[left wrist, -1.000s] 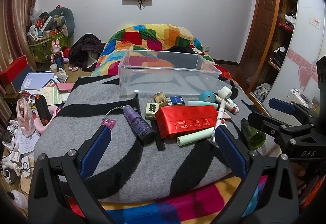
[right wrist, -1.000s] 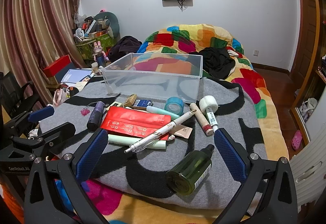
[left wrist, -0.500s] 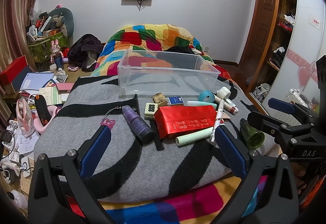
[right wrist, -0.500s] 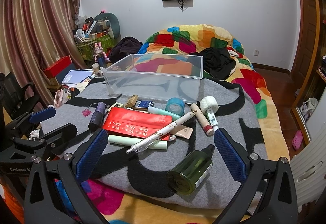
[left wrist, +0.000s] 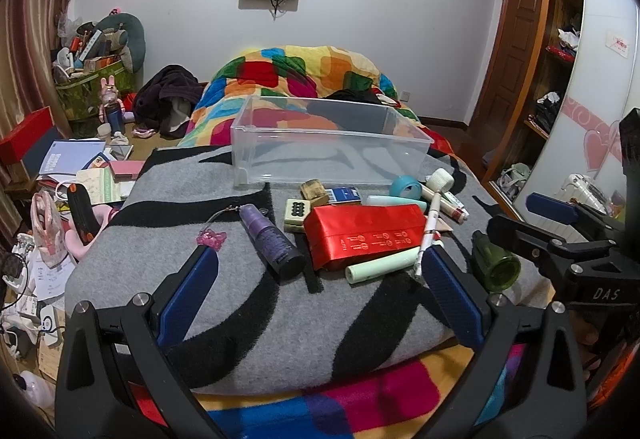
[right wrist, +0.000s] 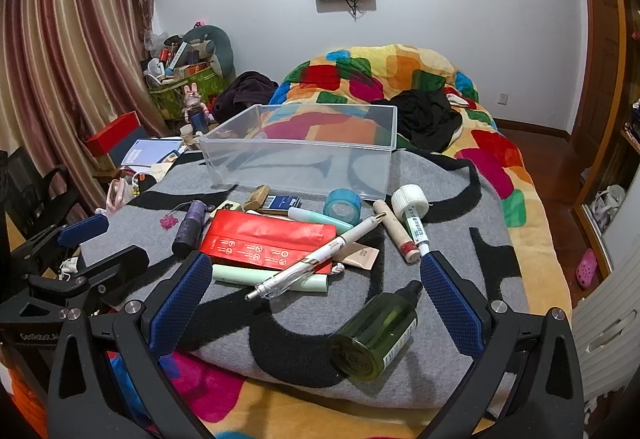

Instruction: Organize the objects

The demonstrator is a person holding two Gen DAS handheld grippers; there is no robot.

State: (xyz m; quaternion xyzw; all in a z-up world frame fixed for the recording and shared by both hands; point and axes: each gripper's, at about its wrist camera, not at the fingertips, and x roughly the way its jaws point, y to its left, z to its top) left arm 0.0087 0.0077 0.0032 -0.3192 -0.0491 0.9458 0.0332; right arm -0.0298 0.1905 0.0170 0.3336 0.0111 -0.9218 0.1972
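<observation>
Both grippers gape wide and empty: the left gripper [left wrist: 320, 291] at lower centre, the right gripper [right wrist: 316, 295] likewise, its frame marked "DAS" at the left view's right edge. Low right, a green bottle [right wrist: 376, 335] lies labelled. Centre, a red packet [left wrist: 366, 229] bears white symbols. Beyond, the clear bin [left wrist: 332, 147] stands empty. "Fiilo" shows upper right.

Left gripper [left wrist: 318, 287]: jaws spread wide, nothing between the blue pads [left wrist: 188, 295], held low at the near edge of the bed. Right gripper [right wrist: 316, 291]: jaws likewise wide apart and empty, level beside it, both aimed forward.
</observation>
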